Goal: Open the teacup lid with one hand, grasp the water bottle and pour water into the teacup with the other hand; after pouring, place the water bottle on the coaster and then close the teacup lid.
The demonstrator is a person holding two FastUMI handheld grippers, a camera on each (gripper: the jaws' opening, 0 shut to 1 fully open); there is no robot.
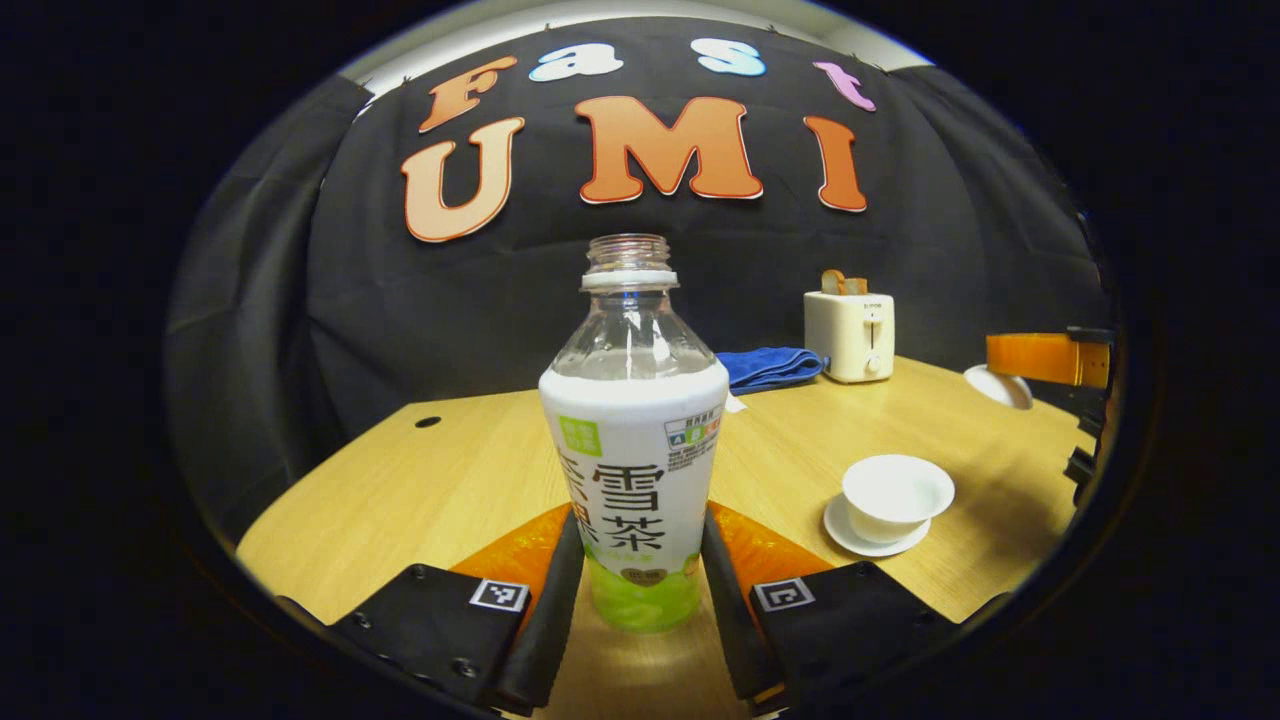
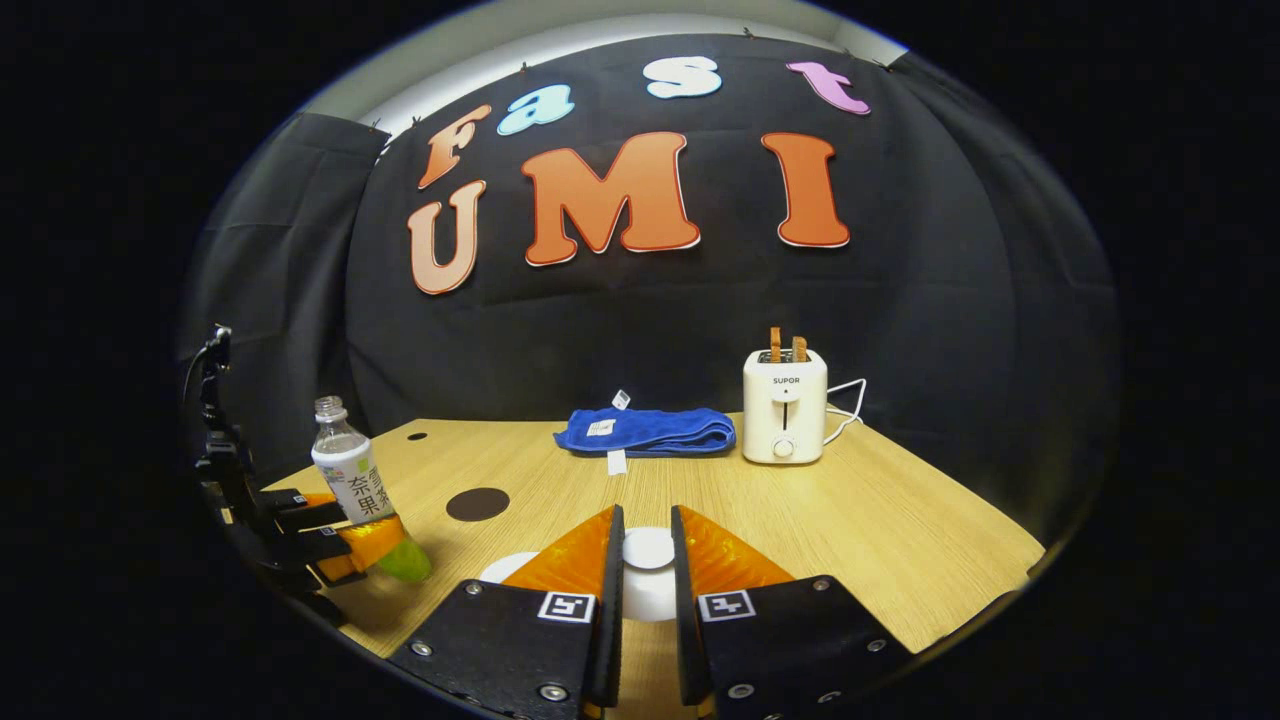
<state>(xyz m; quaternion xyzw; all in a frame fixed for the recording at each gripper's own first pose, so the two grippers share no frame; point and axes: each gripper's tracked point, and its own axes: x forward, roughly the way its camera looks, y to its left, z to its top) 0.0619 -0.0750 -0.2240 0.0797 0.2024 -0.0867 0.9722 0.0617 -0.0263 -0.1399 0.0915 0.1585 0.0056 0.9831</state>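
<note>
In the left gripper view the left gripper [image 1: 640, 590] clamps the uncapped water bottle [image 1: 636, 460] left of the open teacup [image 1: 896, 495] on its saucer [image 1: 850, 535], while in the right gripper view the right gripper [image 2: 647, 580] pinches the teacup lid [image 2: 648, 550], right of the bottle and near the dark coaster [image 2: 477, 504].

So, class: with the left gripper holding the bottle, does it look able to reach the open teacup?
Probably yes: the left gripper holds the bottle, and bare table lies between it and the uncovered teacup.
</note>
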